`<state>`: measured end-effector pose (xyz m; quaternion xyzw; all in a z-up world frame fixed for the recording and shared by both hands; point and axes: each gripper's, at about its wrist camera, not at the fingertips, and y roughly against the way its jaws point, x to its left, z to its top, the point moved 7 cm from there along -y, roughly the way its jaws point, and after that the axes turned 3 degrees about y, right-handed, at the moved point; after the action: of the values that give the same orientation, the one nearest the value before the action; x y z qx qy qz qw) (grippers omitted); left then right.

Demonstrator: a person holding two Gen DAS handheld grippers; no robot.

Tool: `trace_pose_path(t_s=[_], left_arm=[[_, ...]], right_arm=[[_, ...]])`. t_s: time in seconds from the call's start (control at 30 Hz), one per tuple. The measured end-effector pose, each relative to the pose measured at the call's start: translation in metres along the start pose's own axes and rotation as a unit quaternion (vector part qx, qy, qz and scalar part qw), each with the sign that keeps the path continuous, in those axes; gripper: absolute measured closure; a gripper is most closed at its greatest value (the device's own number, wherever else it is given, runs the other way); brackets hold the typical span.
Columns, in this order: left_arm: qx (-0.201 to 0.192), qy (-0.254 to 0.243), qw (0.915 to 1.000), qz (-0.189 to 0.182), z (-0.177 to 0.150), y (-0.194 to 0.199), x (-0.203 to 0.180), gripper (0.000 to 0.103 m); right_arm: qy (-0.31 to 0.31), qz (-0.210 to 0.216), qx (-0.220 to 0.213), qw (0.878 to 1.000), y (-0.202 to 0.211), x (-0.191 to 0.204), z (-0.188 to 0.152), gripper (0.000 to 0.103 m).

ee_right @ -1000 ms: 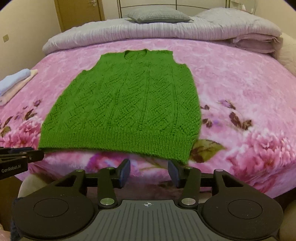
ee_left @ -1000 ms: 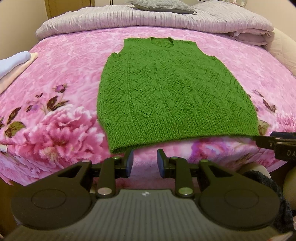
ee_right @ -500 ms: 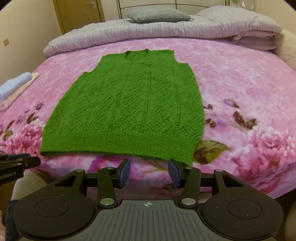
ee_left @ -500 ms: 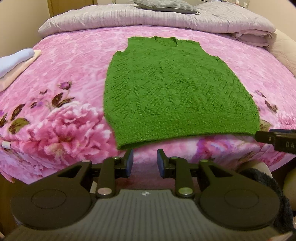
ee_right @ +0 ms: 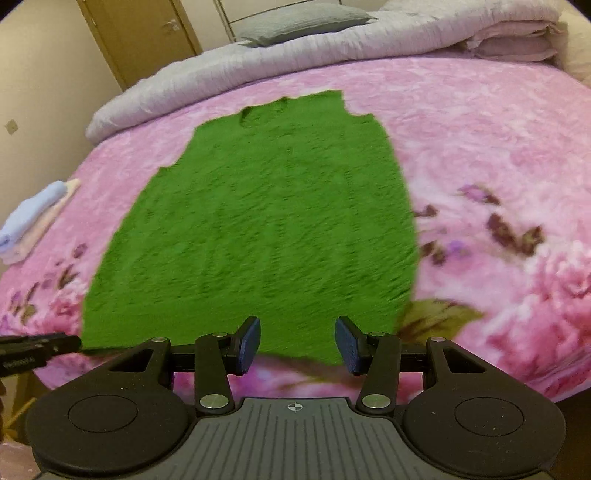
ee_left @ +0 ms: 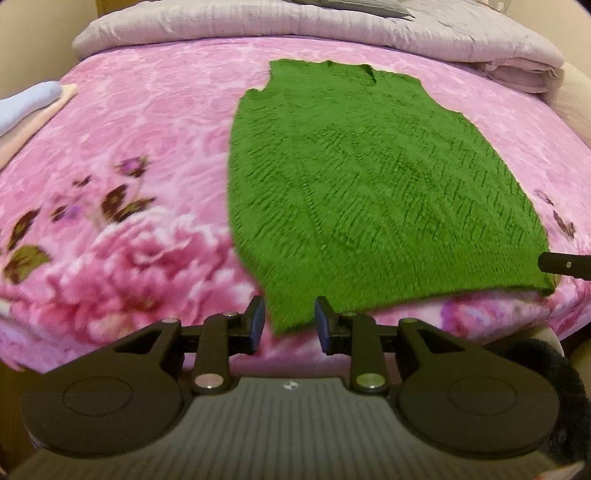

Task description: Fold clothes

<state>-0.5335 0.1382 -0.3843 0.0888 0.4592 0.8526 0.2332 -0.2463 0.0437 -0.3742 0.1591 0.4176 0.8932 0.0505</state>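
A green knitted sleeveless vest (ee_left: 369, 192) lies flat on the pink flowered bedspread, neck away from me, hem near the bed's front edge. It also shows in the right wrist view (ee_right: 266, 229). My left gripper (ee_left: 289, 320) is open, its jaws either side of the hem's left corner. My right gripper (ee_right: 298, 339) is open at the hem toward its right corner. Each gripper's tip shows at the edge of the other's view: the right one (ee_left: 565, 265) and the left one (ee_right: 37, 350).
The pink bedspread (ee_left: 129, 166) covers the bed. A rolled grey-lilac duvet (ee_right: 332, 44) and a grey pillow (ee_right: 303, 18) lie at the head. Folded light-blue and cream clothes (ee_right: 33, 221) sit at the left edge. A wooden door (ee_right: 140, 37) stands behind.
Both grippers have moved forward to the vest's hem, so the hem corners now sit between the jaws. The right gripper's jaws have opened wider. The vest has not moved.
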Motion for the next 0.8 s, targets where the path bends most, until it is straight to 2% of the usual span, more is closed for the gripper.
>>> trace_pose_path(t_s=[0.2, 0.37, 0.43, 0.5, 0.6, 0.67, 0.8], left_arm=[[-0.005, -0.015, 0.9991, -0.040, 0.016, -0.023, -0.018, 0.078], [0.009, -0.023, 0.9977, -0.063, 0.015, -0.047, -0.014, 0.078], [0.023, -0.021, 0.9963, -0.080, 0.021, -0.044, -0.009, 0.079], [0.023, -0.019, 0.9949, -0.096, 0.031, -0.039, -0.004, 0.079], [0.007, -0.025, 0.9936, -0.110, 0.054, -0.036, 0.004, 0.079], [0.000, -0.031, 0.9934, -0.111, 0.070, -0.046, 0.009, 0.078], [0.017, -0.031, 0.9929, -0.113, 0.096, -0.081, 0.013, 0.079]], right_arm=[[0.013, -0.012, -0.004, 1.000, -0.011, -0.014, 0.013, 0.054], [0.043, -0.013, 0.048, 0.998, -0.040, -0.020, 0.003, 0.054], [0.050, -0.002, 0.054, 0.997, -0.041, -0.021, 0.006, 0.054], [0.055, 0.010, 0.057, 0.997, -0.038, -0.024, 0.017, 0.054], [0.066, 0.030, 0.037, 0.997, -0.035, -0.030, 0.043, 0.054], [0.065, 0.043, 0.040, 0.996, -0.046, -0.038, 0.057, 0.054], [0.069, 0.053, 0.056, 0.995, -0.077, -0.053, 0.081, 0.054]])
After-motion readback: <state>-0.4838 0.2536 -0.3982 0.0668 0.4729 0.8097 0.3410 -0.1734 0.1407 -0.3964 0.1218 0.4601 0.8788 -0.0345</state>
